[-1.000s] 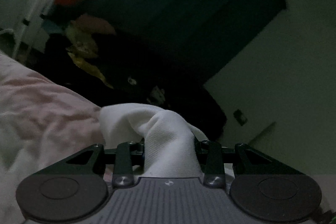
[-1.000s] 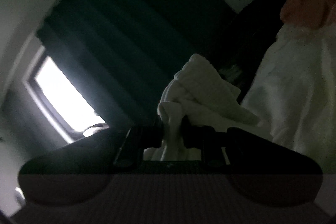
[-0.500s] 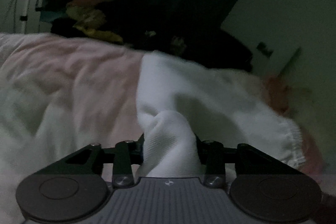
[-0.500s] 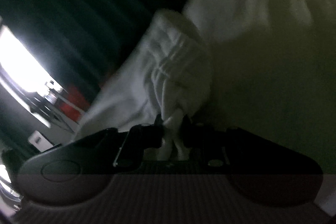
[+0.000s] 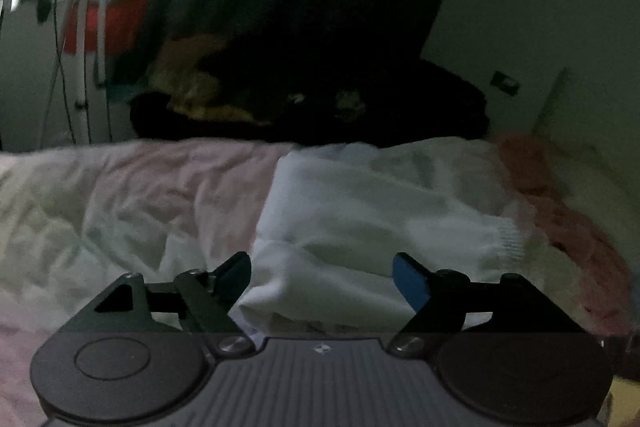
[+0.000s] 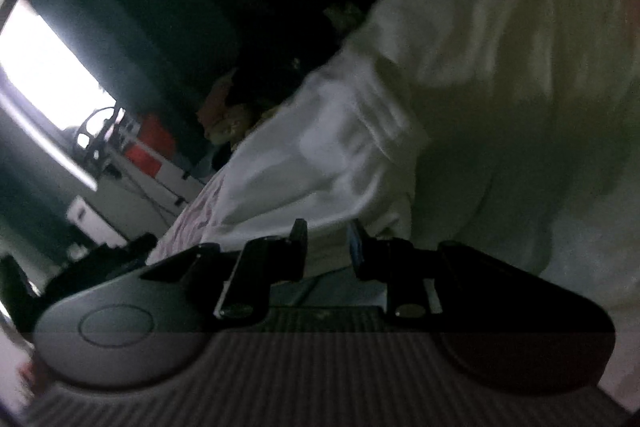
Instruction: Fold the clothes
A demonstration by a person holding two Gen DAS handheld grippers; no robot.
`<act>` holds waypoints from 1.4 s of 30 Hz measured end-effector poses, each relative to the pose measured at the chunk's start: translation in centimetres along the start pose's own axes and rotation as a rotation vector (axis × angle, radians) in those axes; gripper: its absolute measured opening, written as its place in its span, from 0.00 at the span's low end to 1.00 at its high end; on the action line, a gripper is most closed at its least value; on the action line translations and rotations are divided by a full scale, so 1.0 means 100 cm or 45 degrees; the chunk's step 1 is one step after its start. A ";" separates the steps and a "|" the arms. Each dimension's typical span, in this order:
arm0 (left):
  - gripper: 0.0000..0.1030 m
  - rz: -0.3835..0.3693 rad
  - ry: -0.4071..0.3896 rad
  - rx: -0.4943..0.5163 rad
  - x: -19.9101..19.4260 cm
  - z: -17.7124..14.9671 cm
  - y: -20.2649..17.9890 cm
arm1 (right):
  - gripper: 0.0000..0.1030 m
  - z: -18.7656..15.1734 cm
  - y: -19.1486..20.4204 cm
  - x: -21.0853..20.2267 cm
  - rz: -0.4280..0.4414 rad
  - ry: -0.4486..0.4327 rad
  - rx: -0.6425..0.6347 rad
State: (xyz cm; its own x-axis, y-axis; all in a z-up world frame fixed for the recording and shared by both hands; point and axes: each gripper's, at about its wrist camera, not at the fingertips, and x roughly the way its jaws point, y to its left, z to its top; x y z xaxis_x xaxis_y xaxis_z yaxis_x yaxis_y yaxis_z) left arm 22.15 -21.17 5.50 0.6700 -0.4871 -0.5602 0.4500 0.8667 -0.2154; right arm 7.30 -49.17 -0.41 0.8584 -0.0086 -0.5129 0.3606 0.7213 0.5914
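A white knit garment [image 5: 372, 219] lies spread on the bed, its ribbed cuff [image 5: 508, 239] at the right. My left gripper [image 5: 322, 277] is open, its fingers wide apart just above the garment's near fold, holding nothing. In the right wrist view the same garment [image 6: 320, 155] lies in front of my right gripper [image 6: 328, 243]. Its fingers stand a small gap apart with no cloth pinched between them. That view is tilted and blurred.
The bed has a pale pink and white crumpled cover [image 5: 120, 195]. An orange-pink cloth [image 5: 560, 211] lies at the bed's right side. A dark pile of clothes [image 5: 304, 107] sits behind the bed, with a dark curtain, a bright window [image 6: 44, 67] and a white rack [image 5: 84, 59].
Both grippers have let go of the white garment and opened. The garment has come down from the air onto the bed. Both cameras have tilted down toward the bed.
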 end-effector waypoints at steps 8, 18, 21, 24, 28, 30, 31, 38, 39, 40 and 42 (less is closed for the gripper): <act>1.00 -0.062 -0.141 0.099 -0.118 -0.013 -0.027 | 0.90 -0.022 0.081 -0.099 0.005 -0.192 -0.355; 1.00 0.026 -0.367 0.160 -0.254 -0.065 -0.051 | 0.87 -0.066 0.125 -0.167 0.030 -0.338 -0.536; 1.00 0.056 -0.410 0.129 -0.274 -0.080 -0.049 | 0.87 -0.079 0.132 -0.167 -0.007 -0.367 -0.591; 1.00 0.097 -0.413 0.109 -0.283 -0.087 -0.044 | 0.87 -0.091 0.131 -0.167 -0.006 -0.371 -0.586; 1.00 0.130 -0.410 0.107 -0.287 -0.098 -0.036 | 0.88 -0.106 0.127 -0.165 -0.007 -0.378 -0.571; 1.00 0.142 -0.408 0.110 -0.287 -0.104 -0.033 | 0.87 -0.114 0.126 -0.160 -0.017 -0.384 -0.581; 1.00 0.148 -0.407 0.111 -0.287 -0.108 -0.032 | 0.87 -0.118 0.125 -0.157 -0.021 -0.388 -0.587; 1.00 0.175 -0.380 0.132 -0.273 -0.125 -0.028 | 0.87 -0.139 0.110 -0.124 -0.058 -0.369 -0.551; 1.00 0.181 -0.381 0.131 -0.271 -0.127 -0.028 | 0.87 -0.142 0.107 -0.120 -0.068 -0.381 -0.551; 1.00 0.191 -0.382 0.126 -0.267 -0.129 -0.029 | 0.87 -0.144 0.104 -0.116 -0.082 -0.396 -0.552; 1.00 0.207 -0.375 0.125 -0.259 -0.133 -0.028 | 0.87 -0.145 0.098 -0.106 -0.108 -0.409 -0.543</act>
State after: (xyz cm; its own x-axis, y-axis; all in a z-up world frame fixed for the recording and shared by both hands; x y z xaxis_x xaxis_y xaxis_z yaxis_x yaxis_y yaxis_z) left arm -4.30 -9.57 10.02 0.8727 -0.3663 -0.3228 0.3687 0.9279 -0.0561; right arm -3.62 -31.95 1.80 0.9250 -0.2425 -0.2925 0.3112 0.9253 0.2168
